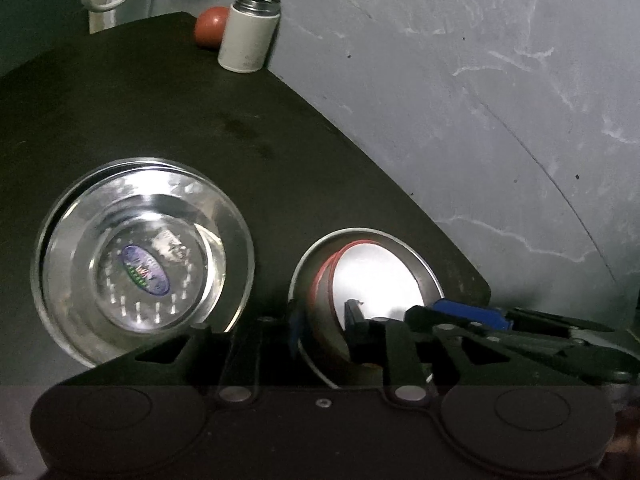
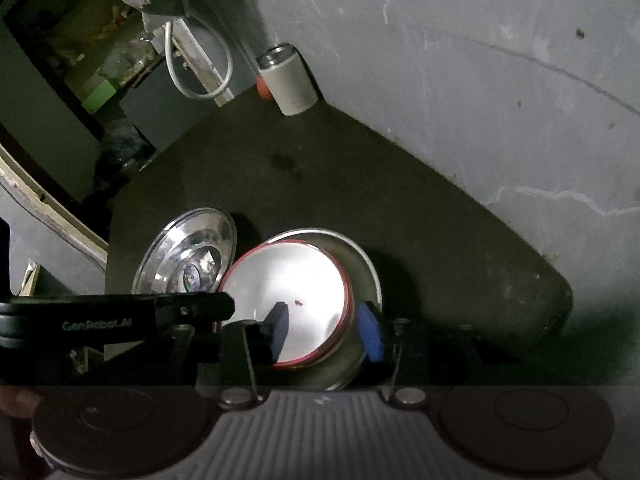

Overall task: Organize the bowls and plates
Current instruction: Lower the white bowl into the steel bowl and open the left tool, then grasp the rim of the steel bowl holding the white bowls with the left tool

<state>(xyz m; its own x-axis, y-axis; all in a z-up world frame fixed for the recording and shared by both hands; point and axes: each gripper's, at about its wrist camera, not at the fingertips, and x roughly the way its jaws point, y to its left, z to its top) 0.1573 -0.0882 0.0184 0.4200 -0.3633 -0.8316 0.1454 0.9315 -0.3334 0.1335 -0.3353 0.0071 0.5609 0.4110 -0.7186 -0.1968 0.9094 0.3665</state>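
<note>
A red-rimmed bowl sits tilted inside a larger steel bowl on the dark table. My left gripper straddles the near-left walls of both bowls, one finger outside the steel rim and one inside the red bowl, narrowed onto them. My right gripper pinches the right side of the same pair, with its blue pad outside the rim. Each gripper shows in the other's view: the right gripper and the left gripper. A stack of steel plates with a sticker lies to the left.
A white open-topped flask and a red ball stand at the table's far corner. A grey wall runs along the right edge. A white cable and cluttered shelves lie beyond the far-left edge.
</note>
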